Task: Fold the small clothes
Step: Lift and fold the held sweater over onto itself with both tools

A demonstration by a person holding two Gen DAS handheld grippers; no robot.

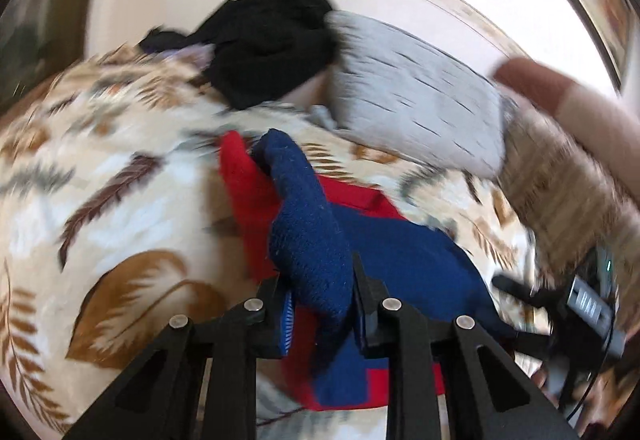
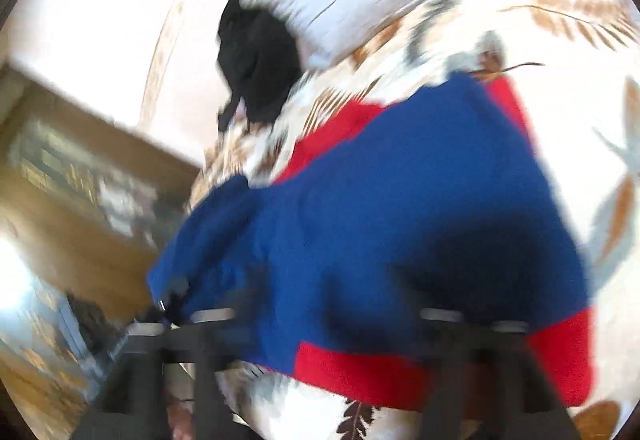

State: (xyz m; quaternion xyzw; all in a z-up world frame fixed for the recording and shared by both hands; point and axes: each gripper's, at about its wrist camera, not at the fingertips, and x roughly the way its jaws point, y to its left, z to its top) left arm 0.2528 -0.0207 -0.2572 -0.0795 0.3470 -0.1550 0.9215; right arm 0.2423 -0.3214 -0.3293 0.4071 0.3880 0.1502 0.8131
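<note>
A small knitted garment of dark blue and red wool (image 1: 360, 240) lies on a bed covered by a cream bedspread printed with brown and grey leaves (image 1: 100, 180), close in front of both wrist cameras. In the left wrist view the left claw (image 1: 324, 304) is narrow and pinches a raised ridge of the blue knit, probably a sleeve or a folded edge, which stands up between the two black fingers while the rest of the garment trails flat onto its red part. In the right wrist view, which is badly blurred, the right claw (image 2: 328, 320) has its fingers set wide apart, and the blue panel spreads across and over the gap; no pinch shows, so it looks released, not gripping. Beyond the garment sit a crumpled black piece of clothing (image 1: 268, 44) and a pale grey pillow with dark dashes (image 1: 412, 92), both well apart from the work. A person's bare forearm (image 1: 568, 96) crosses the right edge of the left view. The step in hand appears to be carrying the pinched blue part across the body of the garment. To do it well, keep the pinch firm, lift only enough to clear the fabric, draw it straight so edges line up, and let the free claw steady or smooth the flat part so the whole piece does not drag.
</note>
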